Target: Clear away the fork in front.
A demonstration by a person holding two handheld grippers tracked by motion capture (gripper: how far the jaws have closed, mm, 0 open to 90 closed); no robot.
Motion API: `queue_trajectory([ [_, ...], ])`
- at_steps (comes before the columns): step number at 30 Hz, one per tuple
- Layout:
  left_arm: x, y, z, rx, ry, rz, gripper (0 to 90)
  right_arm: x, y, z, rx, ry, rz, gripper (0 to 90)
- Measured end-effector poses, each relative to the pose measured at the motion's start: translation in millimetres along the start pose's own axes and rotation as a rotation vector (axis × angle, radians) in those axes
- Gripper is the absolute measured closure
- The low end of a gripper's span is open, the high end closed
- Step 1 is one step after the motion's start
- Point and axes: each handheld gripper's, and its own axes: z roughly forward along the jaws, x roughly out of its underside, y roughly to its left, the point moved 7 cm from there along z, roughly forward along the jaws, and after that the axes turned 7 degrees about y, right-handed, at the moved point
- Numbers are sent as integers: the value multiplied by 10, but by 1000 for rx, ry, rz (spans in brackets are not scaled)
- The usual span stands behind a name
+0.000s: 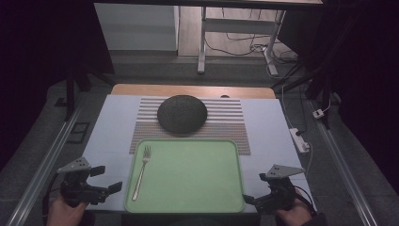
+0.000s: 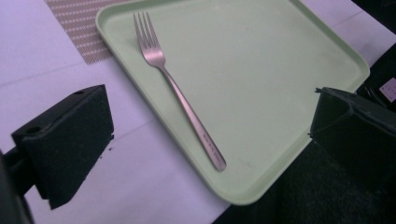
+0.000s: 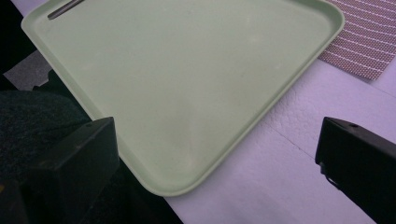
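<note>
A metal fork lies along the left side of a light green tray, tines toward the far side. My left gripper hovers at the tray's near left corner, open, jaws wide apart and holding nothing. In the left gripper view the fork's handle lies below the gap. My right gripper is open at the tray's near right corner, with nothing gripped. The end of the fork's handle shows at the top left of the right gripper view.
A dark round dome-like object sits on a striped placemat behind the tray. Everything rests on a white tabletop. Desk legs and cables stand on the floor beyond the table.
</note>
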Motion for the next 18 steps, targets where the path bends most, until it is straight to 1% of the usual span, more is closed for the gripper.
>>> queue_trajectory([
  [6, 118, -5, -24, -6, 20, 2, 0, 0, -2, 0, -6, 1, 9, 0],
  [9, 145, -11, -50, -9, 16, 0, 0, -1, -3, 0, -5, 0, 10, 0],
  [16, 211, -14, -61, -20, 53, -20, 0, -1, -3, 1, -7, 1, 13, 0],
  [18, 212, -10, -65, -18, 54, -27, 0, 1, -6, 3, -6, 3, 13, 0],
])
